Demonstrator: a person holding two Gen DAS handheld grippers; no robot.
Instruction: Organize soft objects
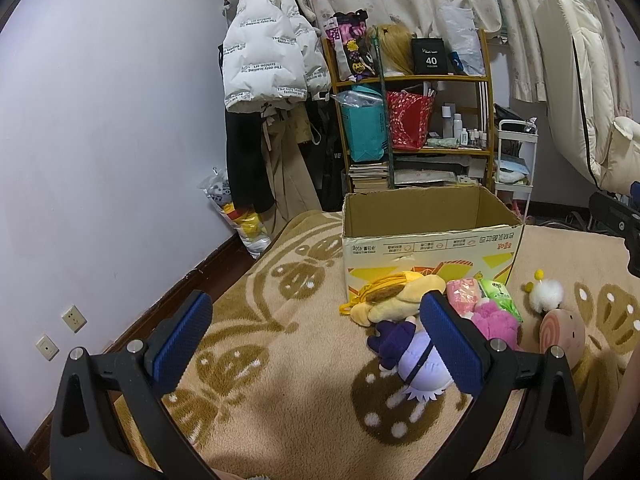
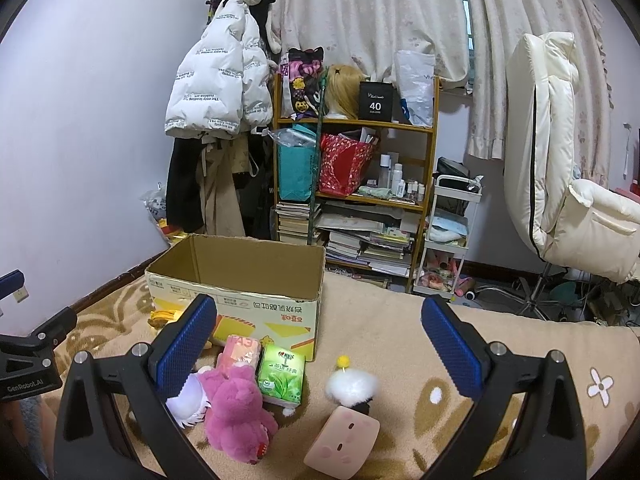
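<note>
A beige blanket [image 1: 280, 360] with brown butterfly patterns is covering the bed in a cluttered bedroom, and the soft things are lying on it in front of an open cardboard box [image 2: 248, 280].

The left gripper [image 1: 316, 344] is hovering with its blue pads spread wide, holding nothing. Its right-hand pad is overlapping, in its own view, a purple-and-white doll [image 1: 408, 356] lying on the blanket, with a yellow plush [image 1: 396, 296] just beyond, touching the box front. The right gripper [image 2: 318, 344] is likewise gaping wide and gripping nothing; between its fingers are lying a pink plush bear [image 2: 236, 408], a green tissue pack [image 2: 280, 376], a pink tissue pack [image 2: 242, 354] behind the bear, a white pompom toy with a yellow bobble [image 2: 352, 384] and a pink pig-faced cushion [image 2: 342, 436] nearest the camera.

The toys are sitting bunched against the near wall of the box, probably so each can be lifted in with a short carry. The box is standing with no flaps over its top and what shows of its inside looks bare, so the sorting seems to be only beginning. Both sets of jaws being fully spread fits bulky, squashy targets.

Beyond the bed, a wooden shelf [image 2: 356, 160] of books, bags and bottles, a white puffer jacket [image 2: 216, 92] and a cream chair [image 2: 560, 160] are lining the wall.
</note>
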